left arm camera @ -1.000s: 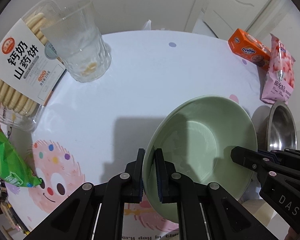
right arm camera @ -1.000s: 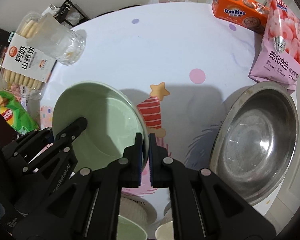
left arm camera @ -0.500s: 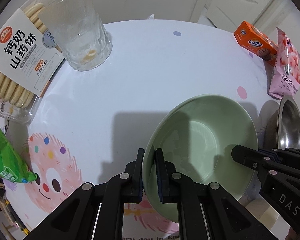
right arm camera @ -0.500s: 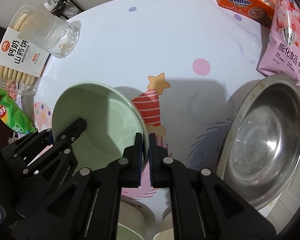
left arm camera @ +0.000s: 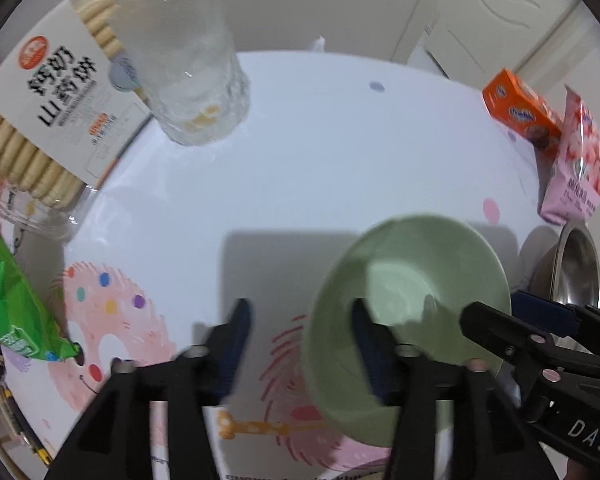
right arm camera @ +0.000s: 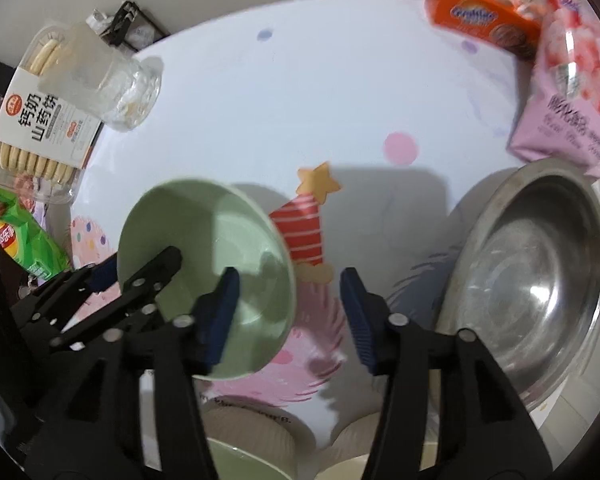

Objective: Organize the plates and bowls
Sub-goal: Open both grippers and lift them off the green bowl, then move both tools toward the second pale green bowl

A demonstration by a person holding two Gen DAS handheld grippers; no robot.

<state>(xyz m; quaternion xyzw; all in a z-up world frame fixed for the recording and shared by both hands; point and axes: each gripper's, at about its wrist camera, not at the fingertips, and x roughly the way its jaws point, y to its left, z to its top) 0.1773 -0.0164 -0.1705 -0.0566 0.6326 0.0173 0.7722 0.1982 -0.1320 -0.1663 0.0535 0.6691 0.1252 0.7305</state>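
A pale green bowl sits on the white patterned table; it also shows in the right wrist view. My left gripper is open, its jaws standing on either side of the bowl's left rim. My right gripper is open, its jaws standing on either side of the bowl's right rim. A large steel bowl sits at the right. Smaller bowls show below the table's near edge.
A glass and a biscuit pack stand at the back left, a green snack bag at the left. An orange box and a pink snack bag lie at the back right.
Both grippers have opened and let go of the green bowl's rim. The bowl now rests on the table between their jaws.
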